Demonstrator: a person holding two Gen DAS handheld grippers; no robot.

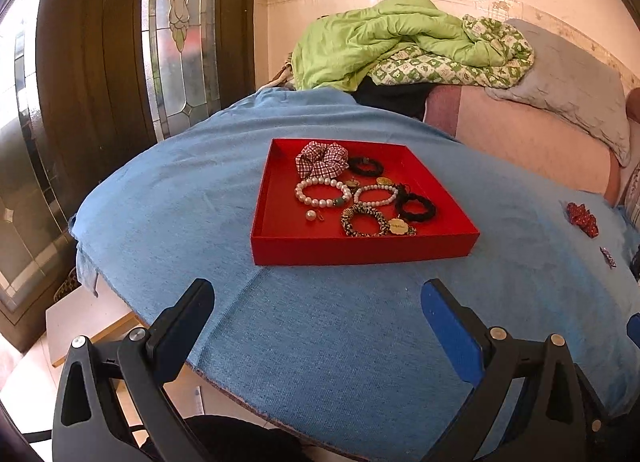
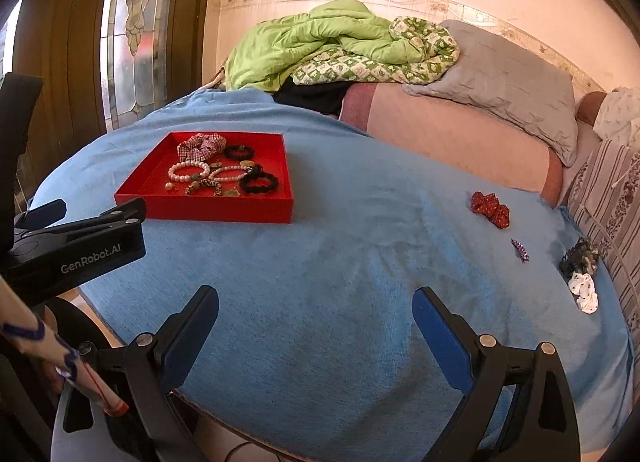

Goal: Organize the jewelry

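Observation:
A red tray sits on the blue cloth and holds a checked scrunchie, pearl bracelets, black hair ties, a leopard-print bracelet and a loose pearl. Out on the cloth to the right lie a red scrunchie, a small purple clip, a dark scrunchie and a white one. My left gripper hangs open, near side of the tray, with nothing in it. My right gripper is open and empty over bare cloth, and in its view the left gripper shows at the left.
The blue cloth covers a round table whose edge drops off at the near left. Behind it stands a sofa piled with a green quilt and a grey pillow. A dark wooden door with stained glass is at the left.

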